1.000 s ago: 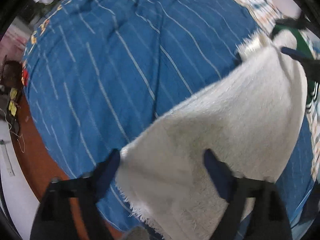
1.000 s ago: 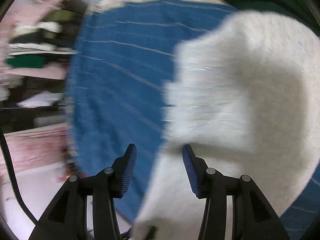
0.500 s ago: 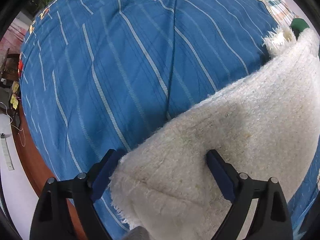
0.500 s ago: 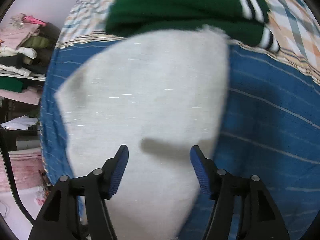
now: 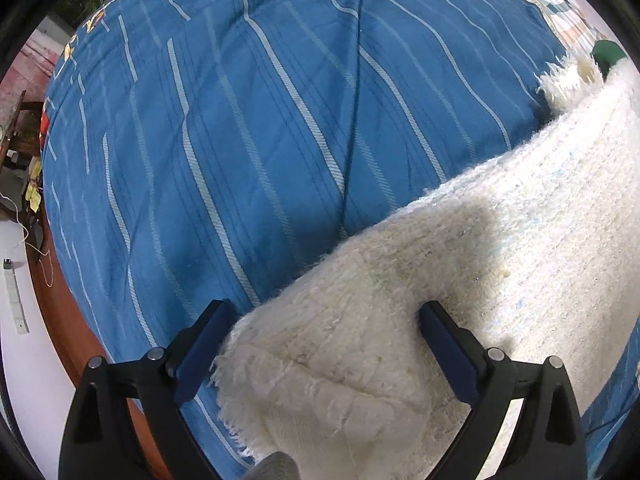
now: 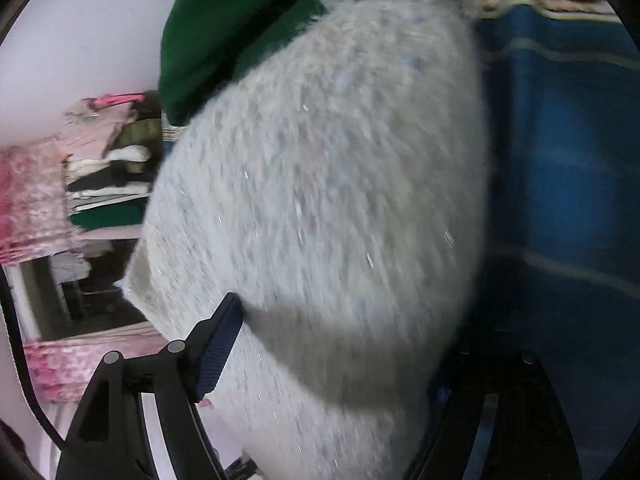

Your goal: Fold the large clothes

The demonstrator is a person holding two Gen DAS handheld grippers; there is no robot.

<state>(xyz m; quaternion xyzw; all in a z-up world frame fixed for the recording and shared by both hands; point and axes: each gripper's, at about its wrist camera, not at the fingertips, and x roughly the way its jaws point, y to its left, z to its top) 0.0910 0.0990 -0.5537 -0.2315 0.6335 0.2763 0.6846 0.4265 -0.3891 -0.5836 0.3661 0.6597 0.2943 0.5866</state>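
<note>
A cream fuzzy knitted garment with fringed edges lies folded on a blue striped bedspread. My left gripper is open, its blue-padded fingers wide apart on either side of the garment's near folded end. In the right wrist view the same garment fills the middle, blurred. My right gripper is open over it; its left finger shows, and the right finger is in shadow behind the cloth.
A dark green garment lies just beyond the cream one, on a plaid cover. Shelves of stacked clothes stand by the wall. The bed's wooden edge and white floor with a power strip are at the left.
The cream garment has gone from lifted and hanging to lying folded on the bed. My left gripper has moved closer over its end. My right gripper has swung round, view still blurred.
</note>
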